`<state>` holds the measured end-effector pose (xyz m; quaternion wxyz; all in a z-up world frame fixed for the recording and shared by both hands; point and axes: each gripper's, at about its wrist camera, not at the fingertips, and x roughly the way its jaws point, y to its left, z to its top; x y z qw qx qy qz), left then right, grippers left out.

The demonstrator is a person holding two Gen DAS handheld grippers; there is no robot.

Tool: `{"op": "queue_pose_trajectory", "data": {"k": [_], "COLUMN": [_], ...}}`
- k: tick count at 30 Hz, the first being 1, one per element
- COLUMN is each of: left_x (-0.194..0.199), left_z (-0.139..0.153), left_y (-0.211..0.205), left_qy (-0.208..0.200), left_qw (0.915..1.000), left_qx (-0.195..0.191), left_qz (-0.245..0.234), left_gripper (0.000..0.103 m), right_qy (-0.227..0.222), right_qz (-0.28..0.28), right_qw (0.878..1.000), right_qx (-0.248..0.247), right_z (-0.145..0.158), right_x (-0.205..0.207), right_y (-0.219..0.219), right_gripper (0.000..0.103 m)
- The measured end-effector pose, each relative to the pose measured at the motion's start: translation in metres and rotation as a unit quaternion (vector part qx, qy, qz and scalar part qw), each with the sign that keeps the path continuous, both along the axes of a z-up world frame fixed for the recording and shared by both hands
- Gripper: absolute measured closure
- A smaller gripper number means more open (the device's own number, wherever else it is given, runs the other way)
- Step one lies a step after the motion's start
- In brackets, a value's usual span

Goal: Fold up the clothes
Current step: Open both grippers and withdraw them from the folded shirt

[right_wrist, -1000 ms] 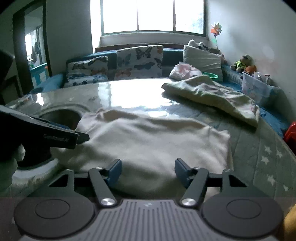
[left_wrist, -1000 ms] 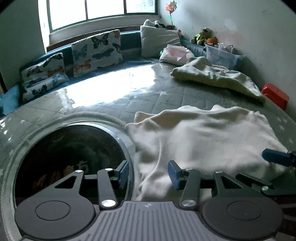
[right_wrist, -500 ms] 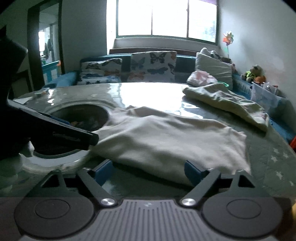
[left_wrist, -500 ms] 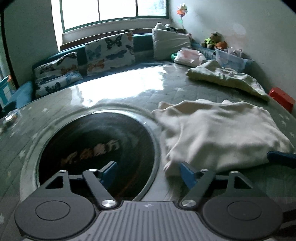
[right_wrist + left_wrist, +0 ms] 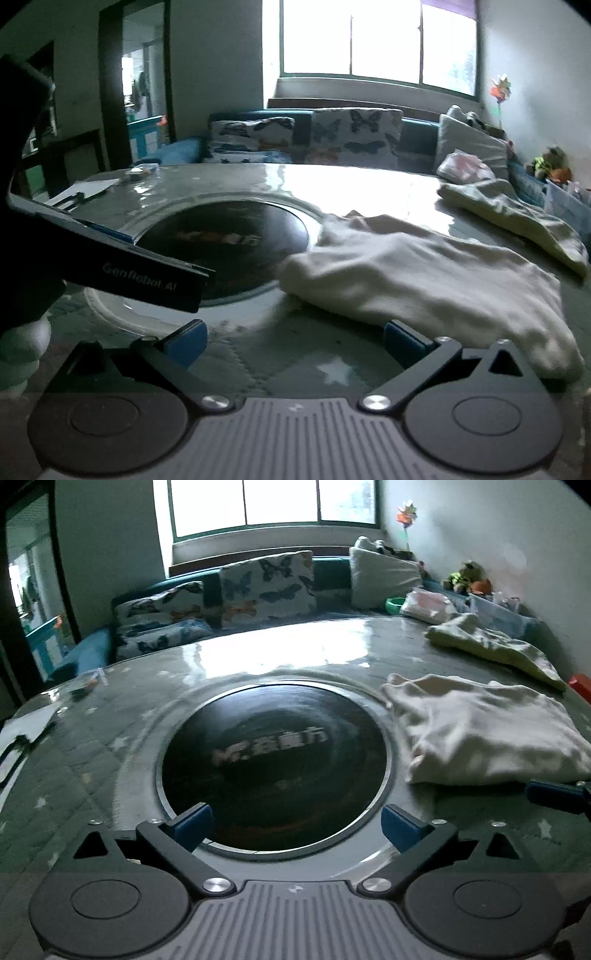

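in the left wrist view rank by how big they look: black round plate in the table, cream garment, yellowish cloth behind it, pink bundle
1. black round plate, though it is nearest the camera
2. cream garment
3. yellowish cloth
4. pink bundle, farthest away, so its true size is unsure

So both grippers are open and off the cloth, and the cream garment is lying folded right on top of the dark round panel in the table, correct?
Not quite. The cream garment lies beside the dark round panel, to its right, at most lapping its pale rim; the left wrist view shows the dark disc uncovered. The rest holds: the left gripper and right gripper are both open and off the cloth.
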<state>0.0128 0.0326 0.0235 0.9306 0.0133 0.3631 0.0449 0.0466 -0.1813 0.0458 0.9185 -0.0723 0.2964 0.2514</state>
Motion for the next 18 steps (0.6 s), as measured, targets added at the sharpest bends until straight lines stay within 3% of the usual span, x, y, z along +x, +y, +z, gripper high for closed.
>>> {"op": "queue_pose_trajectory", "data": {"k": [18], "left_x": [-0.031], "left_z": [-0.008], "left_y": [0.061], "left_qy": [0.004], "left_qw": [0.9966], "left_qx": [-0.008], "left_qz": [0.082], "left_gripper": [0.001], "right_qy": [0.000], "right_qz": [0.081], "right_qw": [0.997], "right_qx": [-0.006], "right_z": [-0.009], "right_x": [-0.005], "right_y": [0.072], "right_gripper": [0.000]}}
